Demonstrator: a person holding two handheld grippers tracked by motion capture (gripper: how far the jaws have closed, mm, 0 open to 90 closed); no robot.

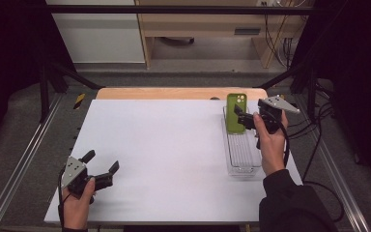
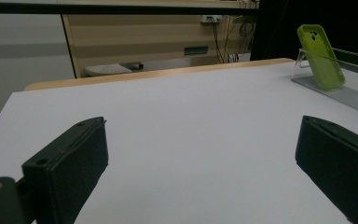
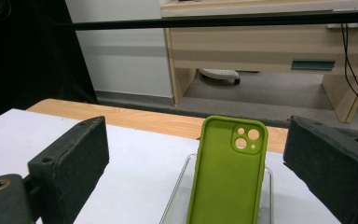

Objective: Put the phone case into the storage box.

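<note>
high view: right gripper at the far right of the table, jaws apart, just beside a green phone case that stands upright at the far end of a clear tray. case directly ahead of the jaws, touching or nearly so; cannot tell which. long axis vertical, camera cutout at the top. left gripper near the front left corner, jaws spread wide, holding nothing, well apart from the case. right hand plainly nearer.

left gripper view: case far off to the upper right, leaning back in the tray.

right gripper view: case dead centre between the open jaws, hollow side facing the camera, long axis up and down. probably a straight closing pinch across its width next.
</note>
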